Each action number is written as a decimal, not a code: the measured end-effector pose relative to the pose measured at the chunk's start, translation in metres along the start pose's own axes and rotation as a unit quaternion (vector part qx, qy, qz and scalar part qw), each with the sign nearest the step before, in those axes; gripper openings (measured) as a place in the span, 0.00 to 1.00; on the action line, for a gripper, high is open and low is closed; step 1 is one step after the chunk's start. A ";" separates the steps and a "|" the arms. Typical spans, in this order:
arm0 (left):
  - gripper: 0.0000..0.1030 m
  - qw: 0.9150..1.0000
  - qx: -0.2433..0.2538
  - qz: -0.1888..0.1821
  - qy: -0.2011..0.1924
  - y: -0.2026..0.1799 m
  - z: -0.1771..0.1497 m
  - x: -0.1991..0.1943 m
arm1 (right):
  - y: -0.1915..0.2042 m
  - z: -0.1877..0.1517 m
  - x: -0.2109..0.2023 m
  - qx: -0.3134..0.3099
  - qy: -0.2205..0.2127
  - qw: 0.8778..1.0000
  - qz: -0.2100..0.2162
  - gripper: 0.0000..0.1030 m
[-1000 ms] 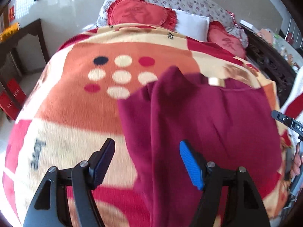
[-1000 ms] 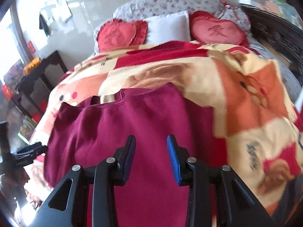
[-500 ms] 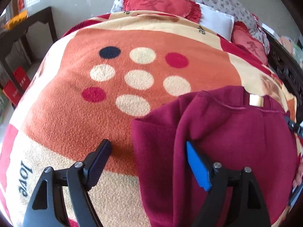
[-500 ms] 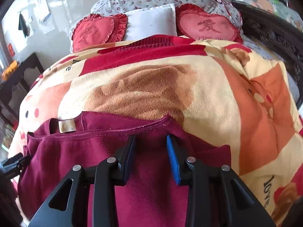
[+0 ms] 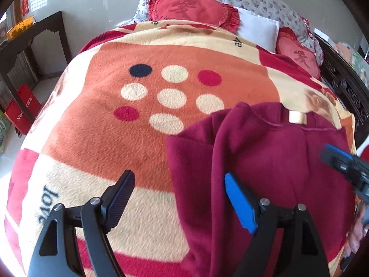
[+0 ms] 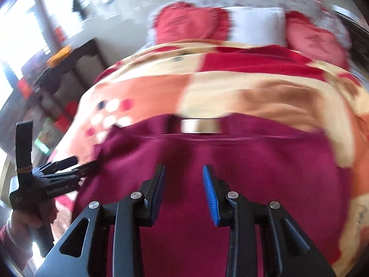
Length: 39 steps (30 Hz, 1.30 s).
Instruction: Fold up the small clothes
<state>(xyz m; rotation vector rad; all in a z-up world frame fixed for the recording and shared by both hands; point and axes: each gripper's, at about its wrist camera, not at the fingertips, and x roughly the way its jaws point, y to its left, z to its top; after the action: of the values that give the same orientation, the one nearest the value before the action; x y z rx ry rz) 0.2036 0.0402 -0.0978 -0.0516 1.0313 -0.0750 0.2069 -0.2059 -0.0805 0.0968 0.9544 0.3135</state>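
Maroon sweater (image 5: 265,173) spread flat on the blanket (image 5: 103,127)
Left hand-held gripper (image 5: 180,200) spread wide over its edge (right hand-held gripper (image 6: 183,190) parted too, gripping nothing)

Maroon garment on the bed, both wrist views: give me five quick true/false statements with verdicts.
1. The maroon garment lies on a patterned blanket. True.
2. The left hand-held gripper is clamped shut on the garment. False: its jaws stand wide apart, one finger over the blanket, the blue one over the garment, nothing pinched.
3. A pale label shows at the garment's neckline. True.
4. The right hand-held gripper holds a pillow. False: its jaws are apart over the garment, gripping nothing.
5. The cushions at the head of the bed are blue. False: they are red, with a white pillow between them.
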 end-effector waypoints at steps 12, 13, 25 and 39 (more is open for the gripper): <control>0.82 0.998 -0.047 -0.038 0.020 0.033 -0.040 -0.022 | 0.084 0.038 0.095 -0.046 0.048 0.997 0.049 0.10; 0.81 0.998 -0.050 -0.040 0.023 0.034 -0.043 -0.023 | 0.085 0.039 0.105 -0.039 0.055 0.997 0.047 0.09; 0.81 0.997 -0.053 -0.047 0.024 0.031 -0.051 -0.023 | 0.082 0.037 0.098 -0.011 0.075 0.995 0.059 0.08; 0.81 0.997 -0.052 -0.048 0.020 0.033 -0.058 -0.035 | 0.087 0.024 0.111 0.017 0.111 0.992 0.064 0.29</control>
<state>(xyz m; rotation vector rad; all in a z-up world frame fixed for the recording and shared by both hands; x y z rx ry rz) 0.1372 0.0759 -0.1006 -0.1955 1.0725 -0.1098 0.2666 -0.0875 -0.1355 0.1578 1.1766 0.4332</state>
